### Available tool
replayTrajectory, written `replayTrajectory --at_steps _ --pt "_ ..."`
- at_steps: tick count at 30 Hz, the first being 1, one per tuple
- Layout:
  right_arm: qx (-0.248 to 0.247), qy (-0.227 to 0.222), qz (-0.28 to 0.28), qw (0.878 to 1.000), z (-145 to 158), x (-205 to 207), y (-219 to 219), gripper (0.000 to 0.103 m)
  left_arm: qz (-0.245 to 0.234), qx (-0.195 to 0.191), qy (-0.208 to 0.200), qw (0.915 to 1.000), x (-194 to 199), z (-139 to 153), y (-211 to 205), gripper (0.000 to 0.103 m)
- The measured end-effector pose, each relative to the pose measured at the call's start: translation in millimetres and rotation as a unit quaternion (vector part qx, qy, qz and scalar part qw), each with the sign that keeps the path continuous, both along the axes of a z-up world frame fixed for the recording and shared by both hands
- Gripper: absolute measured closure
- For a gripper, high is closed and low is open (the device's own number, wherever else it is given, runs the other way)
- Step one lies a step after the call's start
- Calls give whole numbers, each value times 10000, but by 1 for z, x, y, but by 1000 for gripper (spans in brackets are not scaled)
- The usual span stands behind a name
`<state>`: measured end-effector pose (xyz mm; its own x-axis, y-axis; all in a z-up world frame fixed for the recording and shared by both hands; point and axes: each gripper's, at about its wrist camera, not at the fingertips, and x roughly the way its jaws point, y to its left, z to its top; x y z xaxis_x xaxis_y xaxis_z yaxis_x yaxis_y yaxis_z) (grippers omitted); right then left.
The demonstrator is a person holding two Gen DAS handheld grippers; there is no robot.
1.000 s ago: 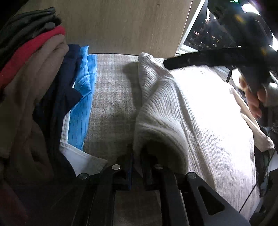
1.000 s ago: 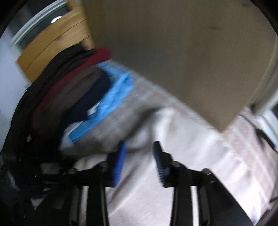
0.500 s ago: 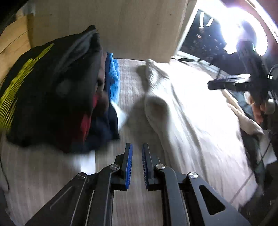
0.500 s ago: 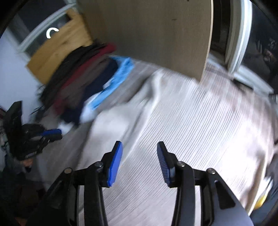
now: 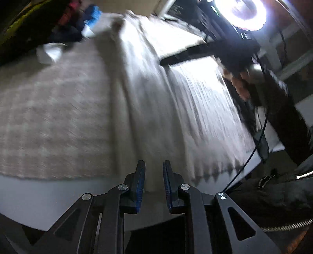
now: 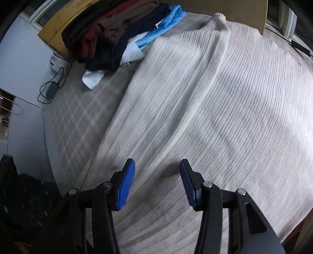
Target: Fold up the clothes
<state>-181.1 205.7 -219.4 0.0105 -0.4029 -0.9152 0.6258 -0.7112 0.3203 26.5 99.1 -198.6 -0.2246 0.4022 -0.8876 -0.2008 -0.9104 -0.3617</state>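
Observation:
A cream ribbed sweater [image 6: 225, 107] lies spread flat on a checked bed cover [image 6: 78, 121], with one sleeve folded lengthwise across its body. My right gripper [image 6: 157, 170] hovers over the sweater's near part. Its jaws are opening and nothing is between the blue pads. In the left wrist view the sweater [image 5: 176, 97] is blurred. My left gripper [image 5: 154, 172] sits over the sweater's near hem at the bed edge, its jaws opening a little around an empty gap. A hand [image 5: 240, 86] carries the right gripper at the right of that view.
A pile of folded clothes [image 6: 117, 35] in black, red, brown, navy and blue lies at the far left of the bed. A wooden board [image 6: 225, 5] stands behind. A cable with a charger [image 6: 51, 89] lies by the wall. A ring light [image 5: 250, 13] glares at the top right.
The left gripper let go of the sweater's folded sleeve and drew back to the near bed edge, jaws parting slightly. The right gripper swung over the sweater and its jaws widened.

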Motion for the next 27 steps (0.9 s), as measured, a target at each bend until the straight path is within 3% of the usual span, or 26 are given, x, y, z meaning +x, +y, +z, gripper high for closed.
replayTrajectory --at_steps 3,7,11,13,15,16,18,20,24,27 --pt "41 47 -53 10000 -3 2 1 56 -43 -439 33 9990 8 -10 8 86" --pt "-70 113 -86 9999 -6 3 0 56 162 -391 170 9990 10 -9 3 97" --pt "41 261 74 9996 -1 9 -4 56 550 -572 556 9953 22 20 -13 98" --pt "-57 368 85 9993 8 8 -2 56 443 -580 262 9970 22 7 -11 92" --pt "-190 534 21 9984 18 -3 -4 56 349 -749 -29 9966 21 -5 -8 95" --pt "-255 617 -11 9978 24 -9 -5 56 376 -797 -89 9961 20 -6 -9 95" --pt "-291 872 -74 9957 32 -25 -8 56 502 -540 0 9973 16 8 -15 95" --pt "-274 1170 -163 9926 38 -45 -12 56 470 -593 308 9967 -1 29 -14 95" --pt "-446 1094 -668 9907 35 -94 -10 56 386 -675 963 9923 -70 55 -4 87" --pt "-378 900 -719 9926 21 -120 -24 56 471 -363 1286 9899 -129 60 1 85"
